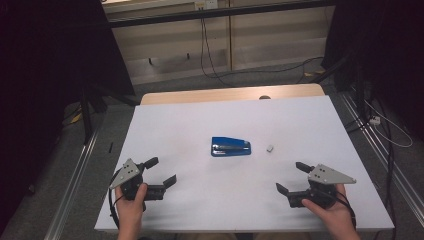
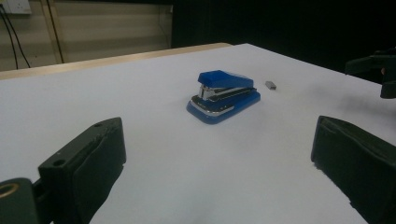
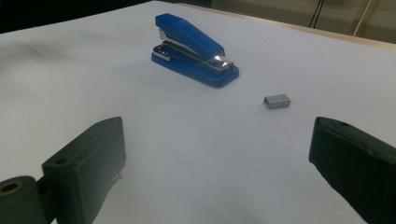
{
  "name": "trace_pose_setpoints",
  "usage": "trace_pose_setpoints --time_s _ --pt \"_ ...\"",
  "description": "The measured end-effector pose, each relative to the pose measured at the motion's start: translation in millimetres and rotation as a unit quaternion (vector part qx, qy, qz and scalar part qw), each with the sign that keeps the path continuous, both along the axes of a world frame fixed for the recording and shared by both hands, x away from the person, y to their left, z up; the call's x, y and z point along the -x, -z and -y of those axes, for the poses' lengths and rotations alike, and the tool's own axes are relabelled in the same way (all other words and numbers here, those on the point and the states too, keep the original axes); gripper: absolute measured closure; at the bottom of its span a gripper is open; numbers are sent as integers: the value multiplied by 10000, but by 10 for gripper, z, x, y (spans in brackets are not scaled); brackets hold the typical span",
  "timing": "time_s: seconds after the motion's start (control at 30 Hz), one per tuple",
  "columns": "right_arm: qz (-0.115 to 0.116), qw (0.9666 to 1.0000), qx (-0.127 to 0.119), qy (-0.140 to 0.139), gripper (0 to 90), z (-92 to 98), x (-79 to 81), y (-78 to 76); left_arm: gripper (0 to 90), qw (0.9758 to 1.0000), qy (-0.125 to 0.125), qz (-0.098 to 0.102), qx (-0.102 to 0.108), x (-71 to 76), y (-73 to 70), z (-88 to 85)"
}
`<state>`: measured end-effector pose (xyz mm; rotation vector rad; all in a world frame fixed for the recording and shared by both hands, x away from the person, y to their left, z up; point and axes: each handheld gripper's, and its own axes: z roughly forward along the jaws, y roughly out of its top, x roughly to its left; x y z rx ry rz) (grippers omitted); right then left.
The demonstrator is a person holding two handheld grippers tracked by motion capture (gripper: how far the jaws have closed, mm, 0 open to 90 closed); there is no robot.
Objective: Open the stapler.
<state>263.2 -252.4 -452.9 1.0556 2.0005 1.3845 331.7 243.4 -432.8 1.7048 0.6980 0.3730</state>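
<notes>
A blue stapler (image 1: pixel 230 146) sits mid-table (image 1: pixel 200 110), a strip of staples (image 1: pixel 270 148) just beside it; left gripper (image 1: pixel 163 172) and right gripper (image 1: pixel 293 177) rest nearby, jaws wide and empty.

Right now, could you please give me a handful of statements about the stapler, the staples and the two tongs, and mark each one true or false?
1. The blue stapler lies on the white table, free of both tongs. True.
2. The small block of staples sits inside the stapler. False: it lies on the table beside the stapler, apart from it, on the right tongs' side.
3. The left tongs are open and hold nothing. True.
4. The right tongs are shut on the staples. False: their jaws stand wide apart, short of the staples.
5. The stapler stands upright on its end. False: it rests flat on its base.
</notes>
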Motion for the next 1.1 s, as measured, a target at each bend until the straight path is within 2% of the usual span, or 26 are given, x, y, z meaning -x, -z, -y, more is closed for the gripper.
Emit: trace_pose_setpoints --time_s 0.17,0.37,0.5,0.63,0.73,0.87,1.1 --pt "92 9999 5 -71 19 -29 -13 -19 32 10000 9 -17 -3 -23 6 14" --pt "53 9999 -112 -75 6 -48 -57 -40 31 10000 -9 -26 40 -71 3 50" --pt "146 9997 -113 -127 60 -121 -168 -116 28 10000 5 -18 43 -164 -25 141" --pt "126 9997 -64 -184 109 -251 -294 -129 24 10000 30 -24 55 -247 -51 245" --pt "85 9996 -46 -255 119 -336 -367 -133 24 10000 23 -58 52 -282 -60 299" --pt "80 9992 -57 -397 121 -534 -543 -147 23 9999 149 -61 -14 -339 -68 416" --pt "52 9988 -147 -461 124 -649 -714 -164 23 9998 189 -67 -38 -443 -69 517"
